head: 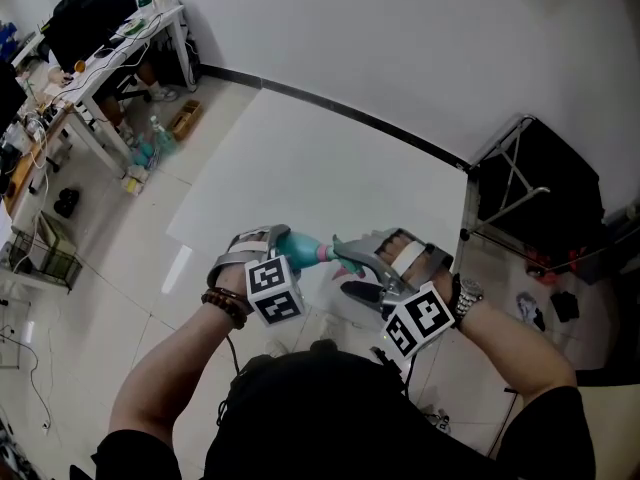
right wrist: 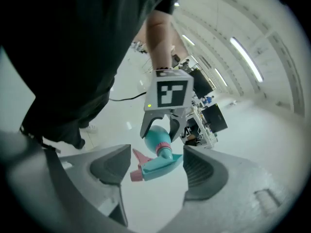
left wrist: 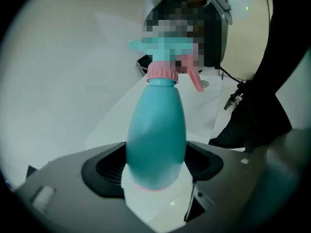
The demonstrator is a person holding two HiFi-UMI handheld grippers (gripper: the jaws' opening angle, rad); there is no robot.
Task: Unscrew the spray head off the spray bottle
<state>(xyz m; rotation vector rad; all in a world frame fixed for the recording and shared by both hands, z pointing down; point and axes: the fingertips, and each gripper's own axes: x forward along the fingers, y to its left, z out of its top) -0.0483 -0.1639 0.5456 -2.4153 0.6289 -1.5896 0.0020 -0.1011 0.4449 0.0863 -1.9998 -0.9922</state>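
A teal spray bottle (head: 298, 249) is held up in the air, and my left gripper (head: 262, 246) is shut on its body. In the left gripper view the bottle (left wrist: 156, 130) rises from between the pads to a pink collar (left wrist: 163, 72), with the teal spray head (left wrist: 160, 47) and pink trigger (left wrist: 195, 79) on top. My right gripper (head: 365, 268) is at the head end. In the right gripper view the spray head (right wrist: 158, 166) lies between the wide-open jaws of the right gripper (right wrist: 153, 169), and neither pad presses on it. It still sits on the bottle (right wrist: 156, 139).
A large white sheet (head: 320, 168) covers the floor ahead. A black folding stand (head: 540, 188) is at the right by the wall. Cluttered desks (head: 110, 48) line the far left. The person's dark-clothed body fills the near side.
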